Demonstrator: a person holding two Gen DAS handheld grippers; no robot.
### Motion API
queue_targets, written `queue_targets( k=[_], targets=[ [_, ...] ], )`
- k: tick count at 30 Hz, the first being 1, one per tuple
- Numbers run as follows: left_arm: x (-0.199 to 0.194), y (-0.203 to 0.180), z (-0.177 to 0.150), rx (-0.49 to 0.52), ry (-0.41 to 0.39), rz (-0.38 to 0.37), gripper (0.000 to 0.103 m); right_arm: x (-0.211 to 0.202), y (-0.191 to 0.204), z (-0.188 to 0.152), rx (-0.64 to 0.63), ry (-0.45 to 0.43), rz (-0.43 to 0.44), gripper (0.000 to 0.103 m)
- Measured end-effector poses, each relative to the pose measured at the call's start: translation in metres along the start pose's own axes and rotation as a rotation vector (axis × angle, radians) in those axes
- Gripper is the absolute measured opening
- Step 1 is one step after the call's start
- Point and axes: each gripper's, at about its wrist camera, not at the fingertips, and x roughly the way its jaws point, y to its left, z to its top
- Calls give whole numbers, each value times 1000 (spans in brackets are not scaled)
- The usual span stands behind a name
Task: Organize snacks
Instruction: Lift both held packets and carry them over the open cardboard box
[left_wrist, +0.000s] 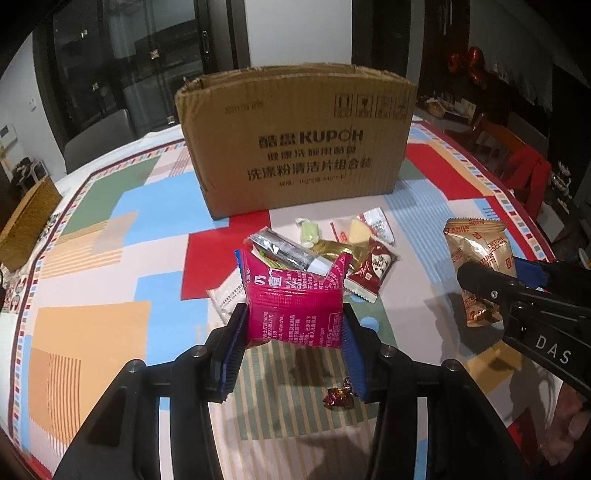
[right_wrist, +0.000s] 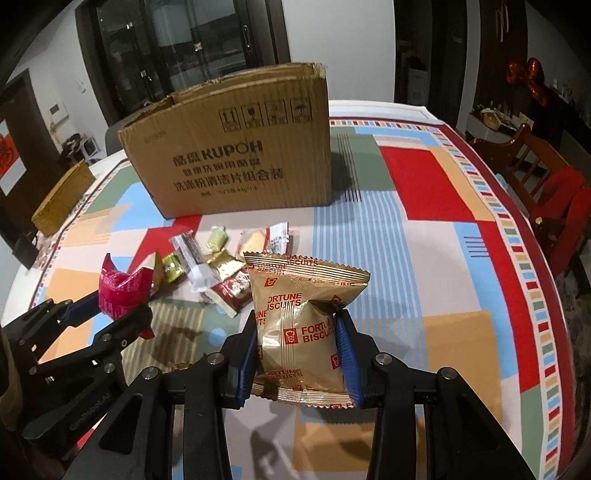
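Note:
My left gripper (left_wrist: 293, 317) is shut on a pink snack packet (left_wrist: 295, 302) and holds it above the table. It also shows in the right wrist view (right_wrist: 122, 291). My right gripper (right_wrist: 299, 332) is shut on a gold Fortune Biscuits packet (right_wrist: 303, 325), also lifted; the packet shows at the right of the left wrist view (left_wrist: 476, 254). A pile of small snacks (left_wrist: 343, 243) lies on the patterned tablecloth in front of an open cardboard box (left_wrist: 295, 140), which stands at the back of the table (right_wrist: 229, 147).
A small red foil candy (left_wrist: 338, 397) lies under my left gripper. A white sachet (left_wrist: 225, 299) lies left of the pile. A woven basket (left_wrist: 27, 225) sits at the table's left edge. A wooden chair (right_wrist: 546, 184) stands to the right.

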Motion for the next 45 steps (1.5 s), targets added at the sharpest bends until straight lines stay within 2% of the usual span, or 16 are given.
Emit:
queue_targets(
  k=[19, 45],
  targets=[
    [-41, 14, 21, -36, -83, 21, 47, -39, 14, 23, -46, -98, 1, 40],
    [-69, 39, 71, -76, -204, 76, 47, -73, 31, 83, -81, -283, -14, 40]
  ],
)
